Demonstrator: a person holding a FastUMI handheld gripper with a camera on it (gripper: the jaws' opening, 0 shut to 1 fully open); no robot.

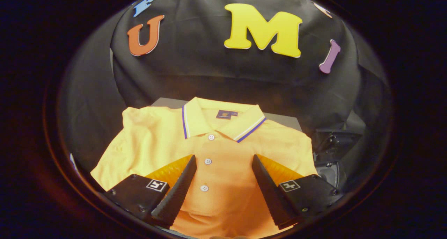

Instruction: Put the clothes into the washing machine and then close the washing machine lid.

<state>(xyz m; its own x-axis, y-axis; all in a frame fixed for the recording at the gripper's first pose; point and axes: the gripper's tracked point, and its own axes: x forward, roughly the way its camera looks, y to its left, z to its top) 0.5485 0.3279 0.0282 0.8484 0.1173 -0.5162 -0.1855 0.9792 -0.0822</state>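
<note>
The orange polo shirt [216, 155] is being laid flat on the dark table [279, 119], placket running between the wide-spread, empty jaws. Soft, light, floppy stuff; it's probably best being pinched at a bunched fold near the buttons.

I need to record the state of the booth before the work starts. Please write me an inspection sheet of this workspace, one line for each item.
Surface: a dark grey flat top shows behind the shirt's collar; the shirt covers most of it.
Job's things: an orange polo shirt lies spread out, front up, collar with striped edge, three white buttons fastened. Washing machine: cannot tell.
Clutter: nothing seen.
Grippers: the gripper is open, fingers wide apart above the shirt's button placket, not pressing on the cloth.
Cables: nothing seen.
Surroundings: black cloth wall behind; a dark device with screws beside the shirt's sleeve, too dim to name.
</note>
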